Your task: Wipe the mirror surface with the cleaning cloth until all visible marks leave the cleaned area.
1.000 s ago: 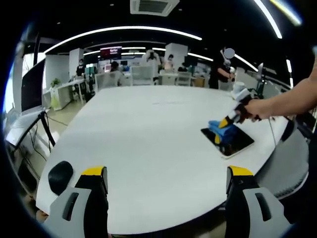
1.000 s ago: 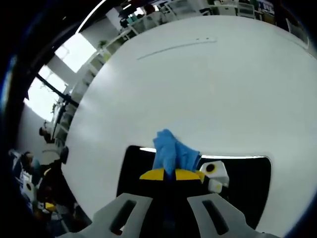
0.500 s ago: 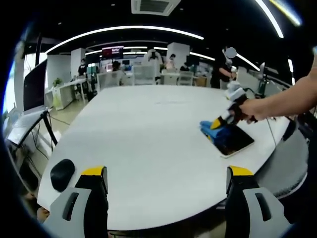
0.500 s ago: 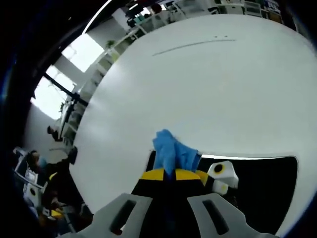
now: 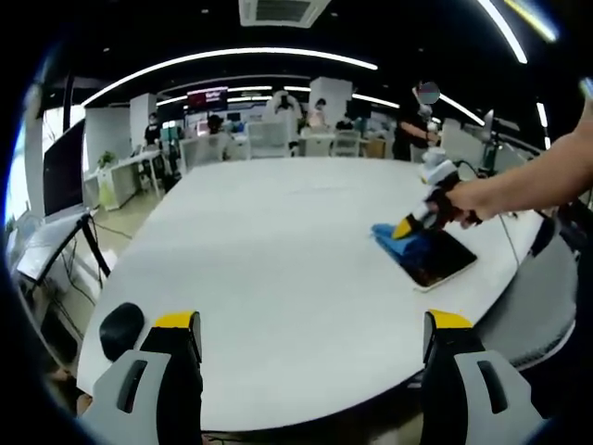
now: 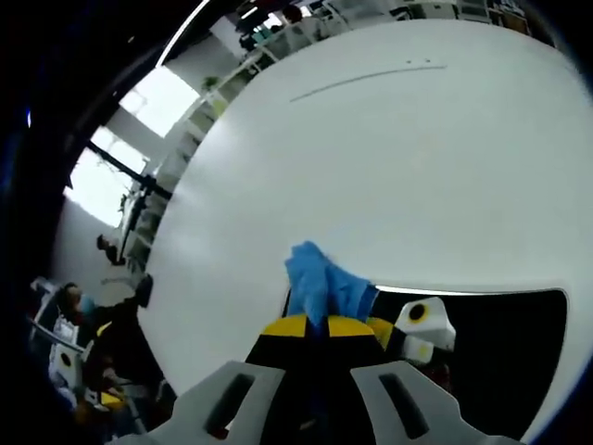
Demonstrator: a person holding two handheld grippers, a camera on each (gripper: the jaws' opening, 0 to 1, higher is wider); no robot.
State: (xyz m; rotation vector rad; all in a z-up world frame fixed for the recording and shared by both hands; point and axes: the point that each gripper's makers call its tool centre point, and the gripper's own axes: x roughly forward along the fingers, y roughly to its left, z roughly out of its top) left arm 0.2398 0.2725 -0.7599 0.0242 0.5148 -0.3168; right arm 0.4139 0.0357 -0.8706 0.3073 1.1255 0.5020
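Since a second ago the right gripper (image 5: 414,222) has carried the blue cleaning cloth (image 6: 322,286) toward one end of the dark mirror (image 5: 434,260) on the white table (image 5: 269,250); its jaws are clamped on the cloth; the wiping step seems under way, and the next stroke should go back across the glass; the left gripper (image 5: 310,357) waits with jaws apart; marks on the mirror are too small to see.

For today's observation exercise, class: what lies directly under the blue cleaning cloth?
The blue cleaning cloth, clamped in the right hand-held gripper, rests on the dark mirror at its edge, on the white table. Any marks under the cloth are covered.
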